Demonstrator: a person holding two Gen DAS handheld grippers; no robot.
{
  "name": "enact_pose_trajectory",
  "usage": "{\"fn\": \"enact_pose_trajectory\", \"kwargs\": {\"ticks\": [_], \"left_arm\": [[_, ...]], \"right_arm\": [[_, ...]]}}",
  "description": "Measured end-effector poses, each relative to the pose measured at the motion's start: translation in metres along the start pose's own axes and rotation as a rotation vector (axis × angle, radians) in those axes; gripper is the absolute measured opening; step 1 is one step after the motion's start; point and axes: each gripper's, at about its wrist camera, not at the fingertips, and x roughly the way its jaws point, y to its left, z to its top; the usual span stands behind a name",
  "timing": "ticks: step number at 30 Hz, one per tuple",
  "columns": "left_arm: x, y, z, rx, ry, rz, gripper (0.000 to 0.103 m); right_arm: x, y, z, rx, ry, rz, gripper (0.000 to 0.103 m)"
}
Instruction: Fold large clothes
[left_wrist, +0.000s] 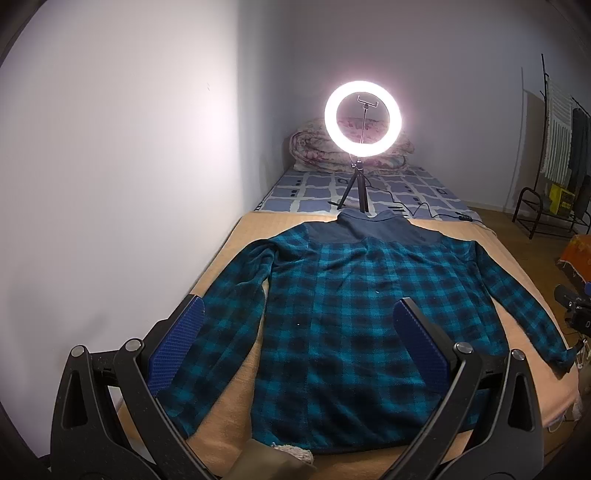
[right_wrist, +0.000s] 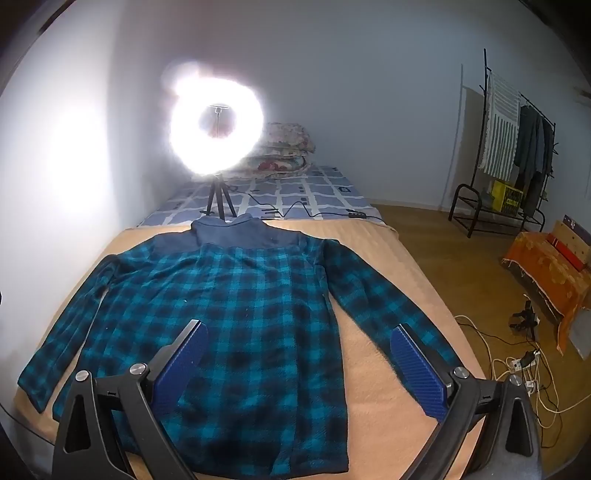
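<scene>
A teal and black plaid fleece shirt (left_wrist: 347, 295) (right_wrist: 236, 314) lies flat and back-up on a tan blanket (left_wrist: 517, 291) (right_wrist: 384, 280), collar away from me, both sleeves spread out to the sides. My left gripper (left_wrist: 301, 308) hovers above the shirt's lower left part, jaws wide open with nothing between the blue pads (left_wrist: 177, 347). My right gripper (right_wrist: 299, 332) hangs over the lower right part of the shirt, also wide open and empty, its right pad (right_wrist: 417, 373) above the right sleeve.
A lit ring light on a small tripod (left_wrist: 364, 118) (right_wrist: 216, 125) stands just beyond the collar, its cable trailing right. Folded quilts (left_wrist: 314, 151) lie at the bed's far end. A wall runs along the left. A clothes rack (right_wrist: 513, 147) and floor cables (right_wrist: 524, 365) are on the right.
</scene>
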Motion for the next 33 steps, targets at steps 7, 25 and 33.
{"fn": "enact_pose_trajectory", "kwargs": {"ticks": [7,25,33], "left_arm": [[0.001,0.002,0.001,0.0,0.001,0.001,0.103],[0.0,0.004,0.006,0.003,-0.007,0.007,0.103],[-0.004,0.005,0.011,0.008,-0.024,0.017,0.103]], "right_arm": [[-0.001,-0.002,0.0,0.002,-0.001,0.0,0.1],[-0.002,-0.004,0.0,0.003,-0.004,-0.005,0.1],[-0.004,-0.008,0.0,0.006,-0.007,-0.008,0.1]]}}
